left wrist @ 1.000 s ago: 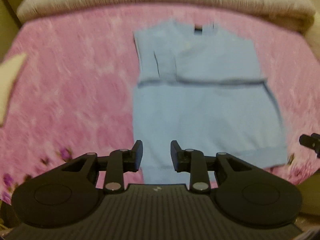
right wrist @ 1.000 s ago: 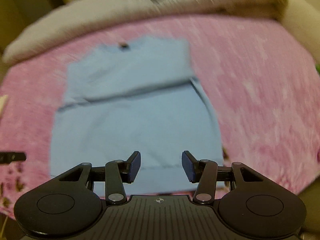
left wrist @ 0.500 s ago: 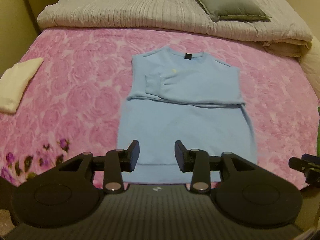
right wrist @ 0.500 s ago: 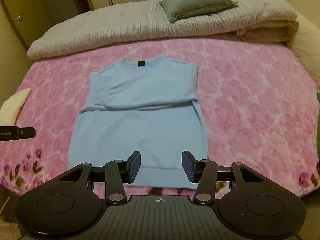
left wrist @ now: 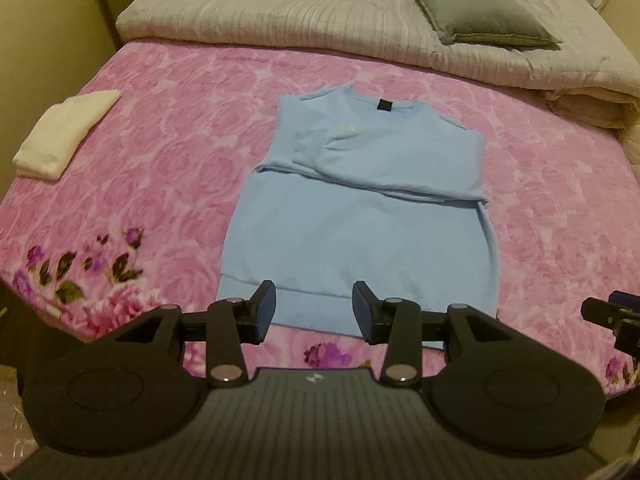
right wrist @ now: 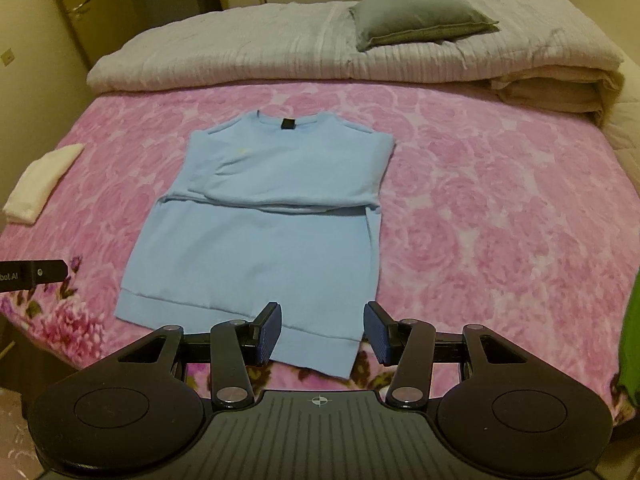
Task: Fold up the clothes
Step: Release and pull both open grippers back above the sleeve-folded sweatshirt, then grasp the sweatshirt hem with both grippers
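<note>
Nearest to us, the left gripper (left wrist: 314, 306) has its jaws opening with nothing between them; only the sweater's hem shows beyond the gap. The right gripper (right wrist: 322, 330) stands with its jaws wide apart and empty, likewise above the hem's near right corner and not touching it.

Just past both grippers lies the light blue sweater (left wrist: 360, 240), flat on the pink floral bedspread (left wrist: 180, 152), hem toward us, collar away, both sleeves already folded across the chest. We judge it soft, light and limp: it will drape and sag when lifted and may slide on the plush cover. We would advise taking hold at the two hem corners, where the ribbed band gives a thicker edge, and pinching through all layers.

Further off to the left sits a folded white cloth (left wrist: 64, 136). Farthest, a rolled grey quilt (right wrist: 280, 48) carries a grey pillow (right wrist: 416, 16).
</note>
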`<state>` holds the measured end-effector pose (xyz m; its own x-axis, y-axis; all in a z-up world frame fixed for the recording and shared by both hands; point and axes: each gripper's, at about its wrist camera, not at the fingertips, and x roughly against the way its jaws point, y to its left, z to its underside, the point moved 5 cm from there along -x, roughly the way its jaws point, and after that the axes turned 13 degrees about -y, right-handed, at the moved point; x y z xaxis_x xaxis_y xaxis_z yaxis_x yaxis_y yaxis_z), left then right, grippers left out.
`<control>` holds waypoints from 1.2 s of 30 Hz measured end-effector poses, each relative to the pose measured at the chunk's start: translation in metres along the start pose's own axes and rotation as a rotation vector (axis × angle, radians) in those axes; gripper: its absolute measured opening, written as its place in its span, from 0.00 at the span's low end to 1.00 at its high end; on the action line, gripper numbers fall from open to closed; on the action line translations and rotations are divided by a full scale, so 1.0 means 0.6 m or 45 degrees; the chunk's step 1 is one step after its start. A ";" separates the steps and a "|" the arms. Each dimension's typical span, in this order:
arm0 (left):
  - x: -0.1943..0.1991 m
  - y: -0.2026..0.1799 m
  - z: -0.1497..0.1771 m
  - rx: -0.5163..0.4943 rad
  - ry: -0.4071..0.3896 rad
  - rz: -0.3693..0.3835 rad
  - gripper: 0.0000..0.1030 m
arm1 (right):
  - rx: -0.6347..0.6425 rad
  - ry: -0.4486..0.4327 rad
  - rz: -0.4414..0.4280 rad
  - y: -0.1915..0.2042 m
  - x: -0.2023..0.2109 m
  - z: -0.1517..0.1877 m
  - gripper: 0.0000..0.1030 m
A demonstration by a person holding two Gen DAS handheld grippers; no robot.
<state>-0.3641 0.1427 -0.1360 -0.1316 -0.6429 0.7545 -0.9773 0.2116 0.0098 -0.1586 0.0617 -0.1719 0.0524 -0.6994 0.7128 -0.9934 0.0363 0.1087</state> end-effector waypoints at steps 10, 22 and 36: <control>-0.024 0.000 0.045 -0.031 0.103 0.012 0.37 | -0.011 0.100 -0.014 0.000 -0.026 0.036 0.48; -0.087 0.071 0.064 -0.102 0.177 0.067 0.37 | -0.106 0.139 0.052 0.052 -0.072 0.066 0.48; -0.224 0.204 0.146 0.000 0.038 0.264 0.39 | -0.212 0.100 0.046 0.052 -0.182 0.157 0.48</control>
<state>-0.4807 0.1902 -0.2937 -0.3252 -0.5633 0.7596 -0.9297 0.3375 -0.1478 -0.2050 0.0718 -0.3117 0.0315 -0.6380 0.7694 -0.9644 0.1827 0.1910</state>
